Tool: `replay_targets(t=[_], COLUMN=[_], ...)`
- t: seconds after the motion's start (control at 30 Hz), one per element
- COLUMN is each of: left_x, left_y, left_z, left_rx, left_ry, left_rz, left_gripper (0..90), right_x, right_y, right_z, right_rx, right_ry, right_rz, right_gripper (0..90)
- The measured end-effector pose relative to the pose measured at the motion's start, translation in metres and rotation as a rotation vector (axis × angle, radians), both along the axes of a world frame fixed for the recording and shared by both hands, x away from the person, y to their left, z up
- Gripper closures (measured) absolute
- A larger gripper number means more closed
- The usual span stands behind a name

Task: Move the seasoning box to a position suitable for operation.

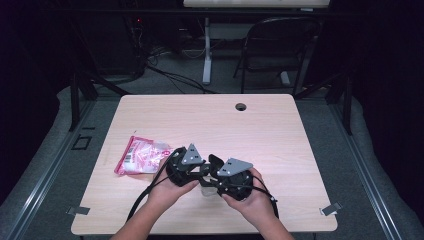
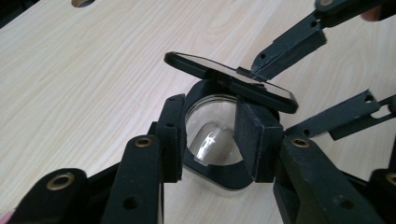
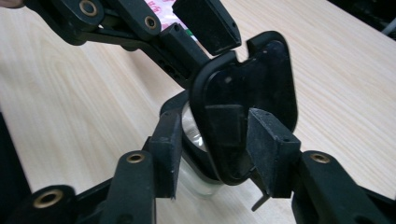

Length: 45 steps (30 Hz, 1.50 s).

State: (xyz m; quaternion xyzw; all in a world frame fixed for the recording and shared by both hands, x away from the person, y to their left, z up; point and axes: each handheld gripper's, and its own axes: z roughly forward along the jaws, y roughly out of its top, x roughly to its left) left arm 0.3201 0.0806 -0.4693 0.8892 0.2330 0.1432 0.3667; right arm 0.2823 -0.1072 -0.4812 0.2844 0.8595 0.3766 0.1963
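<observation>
Dark room, folding chair (image 1: 277,45) behind a light wooden table (image 1: 280,135). High view: pink packet (image 1: 142,155) lies left of the hands. The left gripper (image 1: 194,171) and right gripper (image 1: 226,179) meet over a small clear container (image 1: 207,190) near the front edge.

Left gripper view: its jaws are spread, with pads either side of the container (image 2: 210,144) and black rim; contact can't be told. The black lid (image 2: 210,67) is tilted up above, with one right-gripper jaw touching its edge and the other well apart.

Right gripper view: its jaws are spread, with the lid (image 3: 252,79) upright between them and the container (image 3: 198,182) below on the table.
</observation>
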Motion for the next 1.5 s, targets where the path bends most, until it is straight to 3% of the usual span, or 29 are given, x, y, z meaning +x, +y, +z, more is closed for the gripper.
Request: replay_targets(t=[0.37, 0.6, 0.83, 1.03, 1.5], left_x=[0.013, 0.02, 0.023, 0.025, 0.026], left_y=[0.003, 0.0, -0.003, -0.001, 0.0], left_z=[-0.012, -0.027, -0.035, -0.038, -0.039], left_rx=[0.029, 0.029, 0.064, 0.037, 0.025], left_ry=[-0.001, 0.029, 0.048, 0.056, 0.052], left_rz=[0.036, 0.055, 0.042, 0.039, 0.027], left_gripper=[62.3, 60.4, 64.1, 66.6, 67.2], right_x=[0.0, 0.0, -0.001, -0.002, -0.003], right_y=[-0.006, -0.012, -0.017, -0.023, -0.043], right_z=[0.005, 0.006, 0.008, 0.009, 0.01], right_rx=[0.011, 0.041, 0.051, 0.058, 0.096], right_ry=[0.004, 0.014, 0.012, 0.017, 0.045], right_rz=[-0.012, -0.02, -0.032, -0.043, -0.086], right_gripper=[60.5, 61.0, 61.8, 64.9, 70.8])
